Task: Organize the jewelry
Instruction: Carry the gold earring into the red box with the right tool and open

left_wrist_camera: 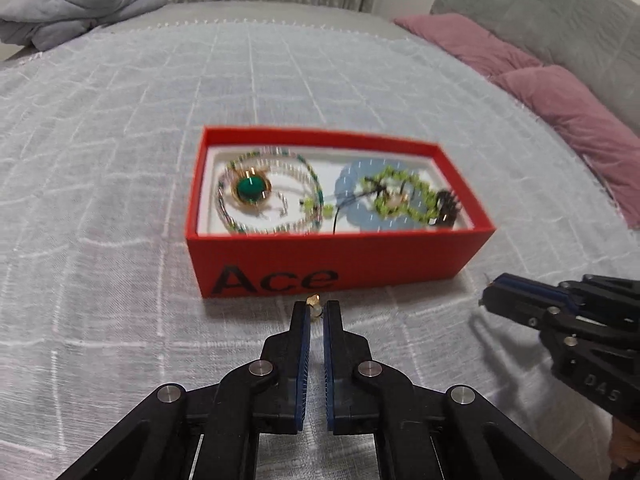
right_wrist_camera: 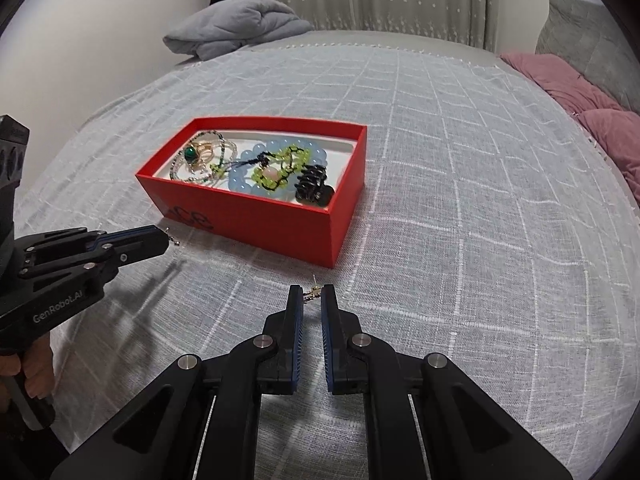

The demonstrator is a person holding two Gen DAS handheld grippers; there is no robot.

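Note:
A red open box marked "Ace" (left_wrist_camera: 280, 258) (right_wrist_camera: 256, 216) sits on the bed. It holds a green-stone gold piece (left_wrist_camera: 250, 189), a pale beaded necklace (left_wrist_camera: 310, 182), a blue bead bracelet (left_wrist_camera: 352, 176), a lime bead bracelet (left_wrist_camera: 416, 208) and a black hair claw (right_wrist_camera: 314, 184). My left gripper (left_wrist_camera: 316, 310) (right_wrist_camera: 162, 234) hangs just in front of the box, shut on a small gold earring (left_wrist_camera: 313, 300) (right_wrist_camera: 173, 240). My right gripper (right_wrist_camera: 312, 294) (left_wrist_camera: 486, 292) hovers near the box's right front corner. It is shut on another small gold earring (right_wrist_camera: 311, 293).
The bed has a grey checked cover (right_wrist_camera: 460, 200). A folded grey blanket (left_wrist_camera: 80, 4) lies at the far left, with pink pillows (left_wrist_camera: 560, 100) and a grey cushion (left_wrist_camera: 552, 12) along the right. A person's hand (right_wrist_camera: 36, 364) holds the left tool.

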